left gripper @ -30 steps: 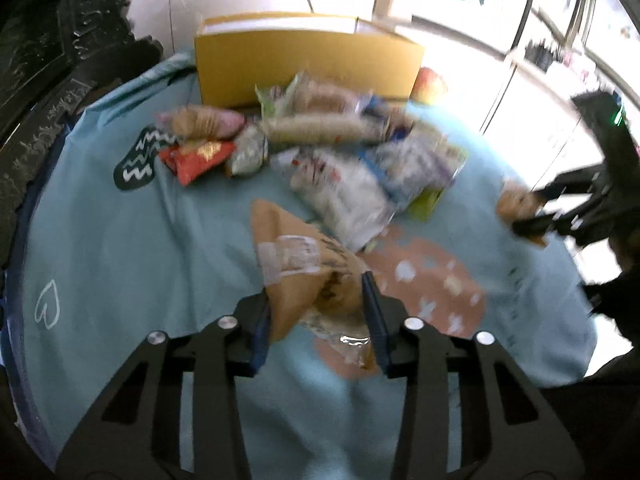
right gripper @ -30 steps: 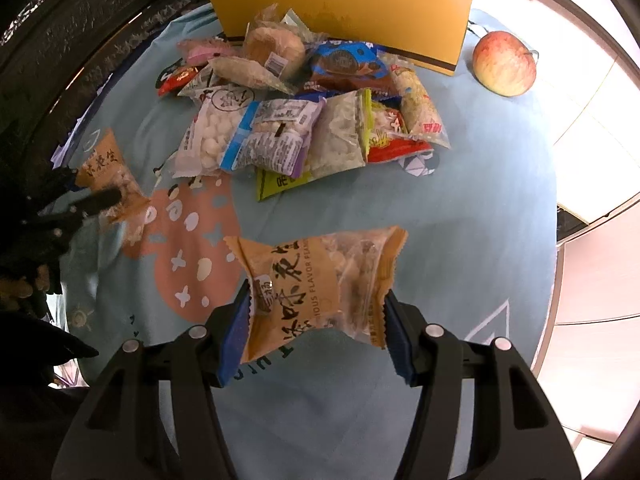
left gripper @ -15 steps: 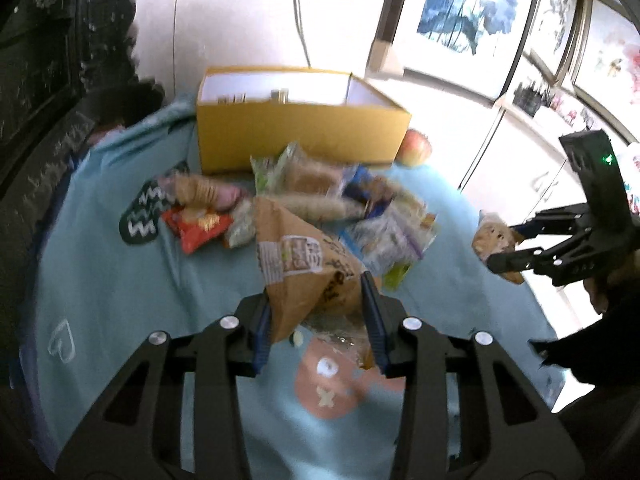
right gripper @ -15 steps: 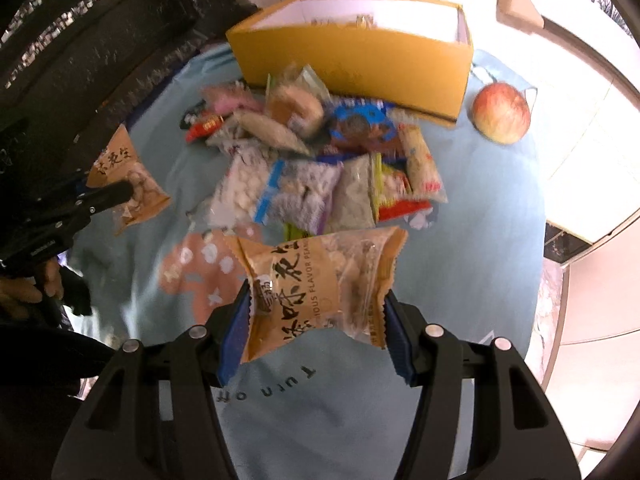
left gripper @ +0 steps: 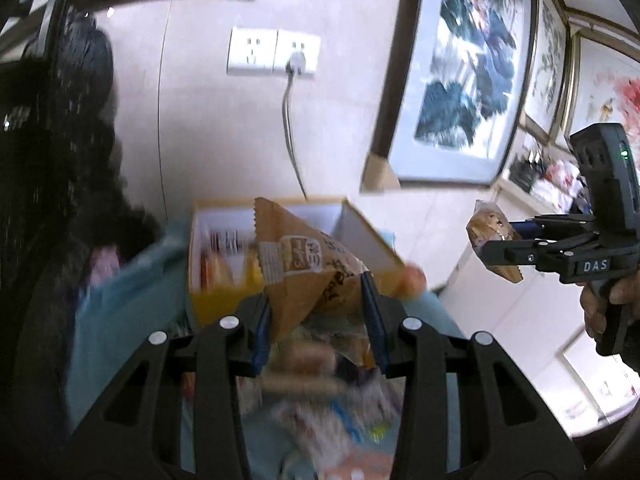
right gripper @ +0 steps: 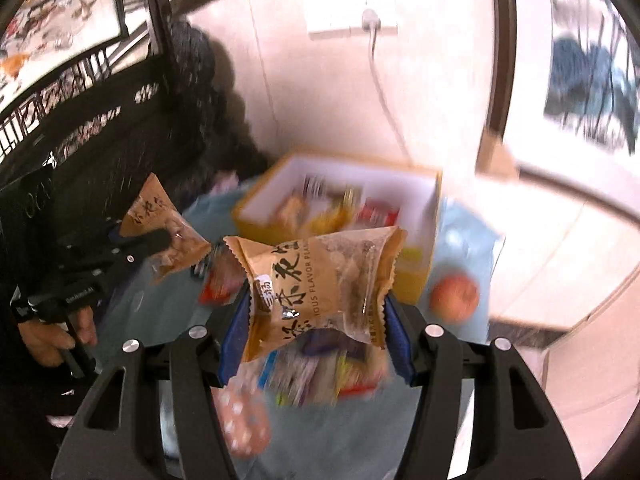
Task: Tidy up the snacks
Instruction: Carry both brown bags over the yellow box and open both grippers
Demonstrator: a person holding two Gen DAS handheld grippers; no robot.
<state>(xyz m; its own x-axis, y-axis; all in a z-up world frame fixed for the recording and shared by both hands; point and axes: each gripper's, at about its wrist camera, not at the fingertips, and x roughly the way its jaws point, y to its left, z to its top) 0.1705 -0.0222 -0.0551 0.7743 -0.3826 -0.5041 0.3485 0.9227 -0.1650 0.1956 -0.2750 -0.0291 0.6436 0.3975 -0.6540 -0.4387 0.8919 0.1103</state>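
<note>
Left gripper (left gripper: 318, 320) clenched on a tan snack packet (left gripper: 308, 276): crinkly film, zigzag top edge, clear lower part, pinched between blue pads. Beyond its fingertips, an open yellow cardboard box (left gripper: 216, 300), white inside, wrappers in it. Right gripper (right gripper: 314, 328) grasps a second tan packet (right gripper: 320, 288) crosswise, ends flared past both fingers; window shows lumpy pieces. Round red apple (right gripper: 454, 294) right of the fingers; blurred wrappers (right gripper: 320, 376) beneath on blue cloth (right gripper: 340, 440).

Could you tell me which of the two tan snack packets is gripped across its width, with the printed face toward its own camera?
The tan snack packet in the right gripper: it lies broadside, lettering readable. The left gripper holds its tan packet tilted, corner upward.
</note>
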